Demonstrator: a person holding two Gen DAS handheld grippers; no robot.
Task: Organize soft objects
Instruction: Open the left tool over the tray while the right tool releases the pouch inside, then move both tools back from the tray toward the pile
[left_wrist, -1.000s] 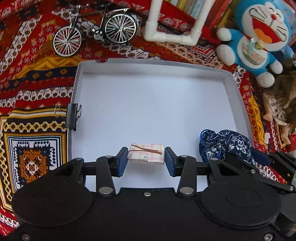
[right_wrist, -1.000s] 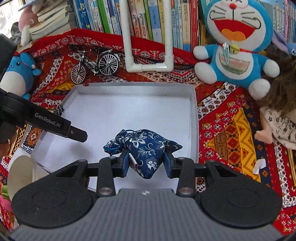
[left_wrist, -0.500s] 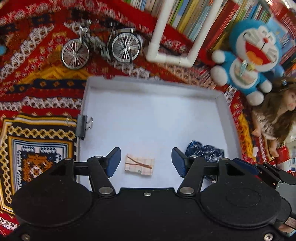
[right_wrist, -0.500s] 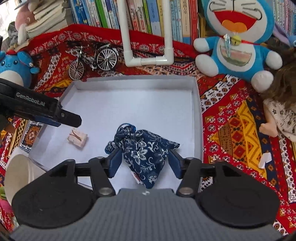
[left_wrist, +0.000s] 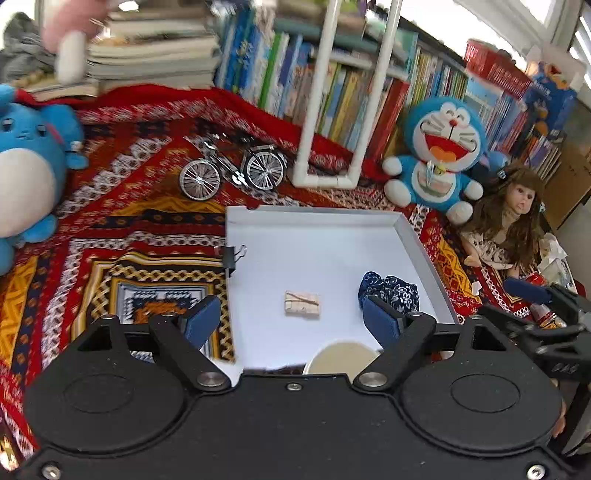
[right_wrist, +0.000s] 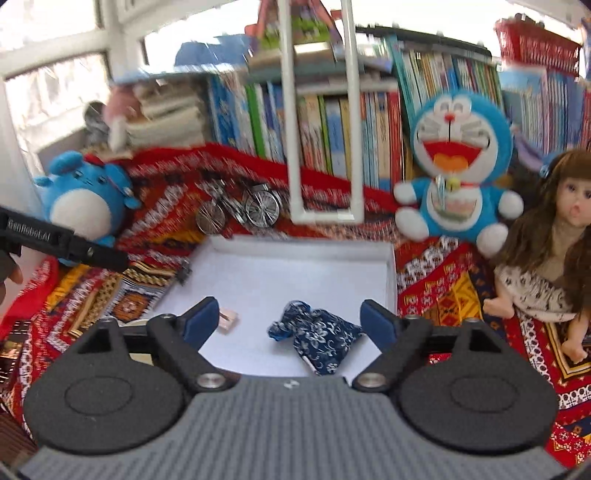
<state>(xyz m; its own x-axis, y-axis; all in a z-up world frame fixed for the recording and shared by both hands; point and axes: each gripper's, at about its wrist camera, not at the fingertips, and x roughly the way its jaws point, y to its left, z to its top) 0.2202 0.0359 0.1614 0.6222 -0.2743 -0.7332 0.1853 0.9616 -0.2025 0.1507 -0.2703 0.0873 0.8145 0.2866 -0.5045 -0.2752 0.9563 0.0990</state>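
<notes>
I see a toy bicycle (left_wrist: 232, 170) on the patterned blanket (left_wrist: 122, 229), books (left_wrist: 369, 99) shelved behind.

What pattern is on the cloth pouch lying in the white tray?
Dark navy with white flowers on the cloth pouch, lying in the white tray; clearest in the right wrist view.

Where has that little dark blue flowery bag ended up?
The flowery bag lies inside the white tray, near its right wall, in both views. A small folded cloth lies apart to its left.
</notes>
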